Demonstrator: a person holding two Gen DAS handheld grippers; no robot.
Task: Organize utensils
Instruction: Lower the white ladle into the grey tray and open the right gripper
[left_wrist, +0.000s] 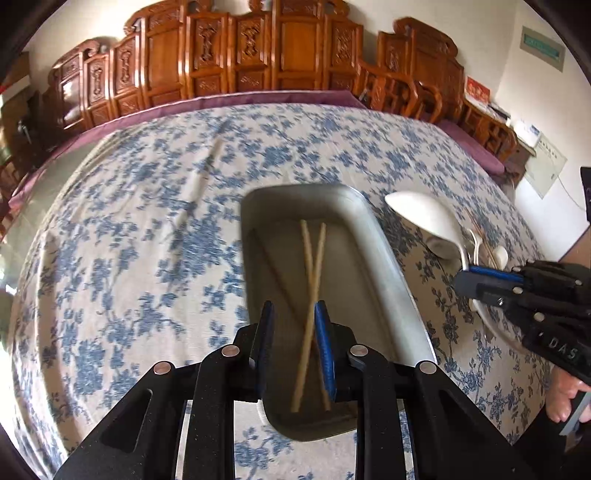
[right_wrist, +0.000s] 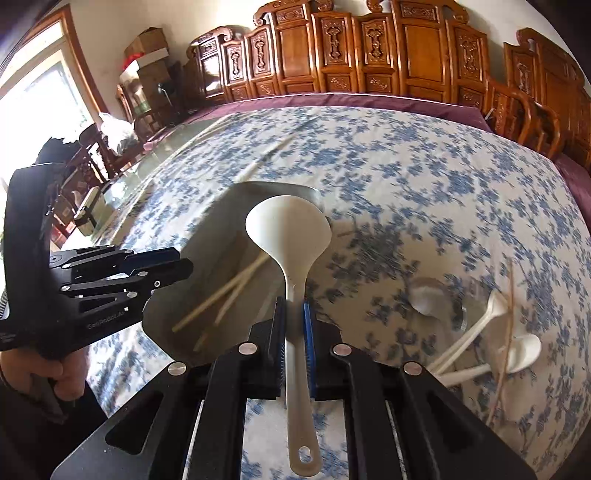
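Right gripper (right_wrist: 294, 321) pinches the white ladle (right_wrist: 291, 236) mid-handle, bowl over the metal tray (left_wrist: 384, 258). Ladle looks light, stiff, smooth plastic; a grip nearer the bowl would likely swing less. Left gripper (left_wrist: 293, 325) stands parted above the chopsticks (left_wrist: 312, 280) in the tray.

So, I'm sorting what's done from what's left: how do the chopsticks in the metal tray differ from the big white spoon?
The chopsticks lie crossed inside the metal tray; the big white spoon is held in the air by the right gripper, clamped on its handle. The chopsticks are thin, tan sticks; the spoon is white with a broad bowl. The left gripper sits open above the chopsticks. Both are long-handled utensils.
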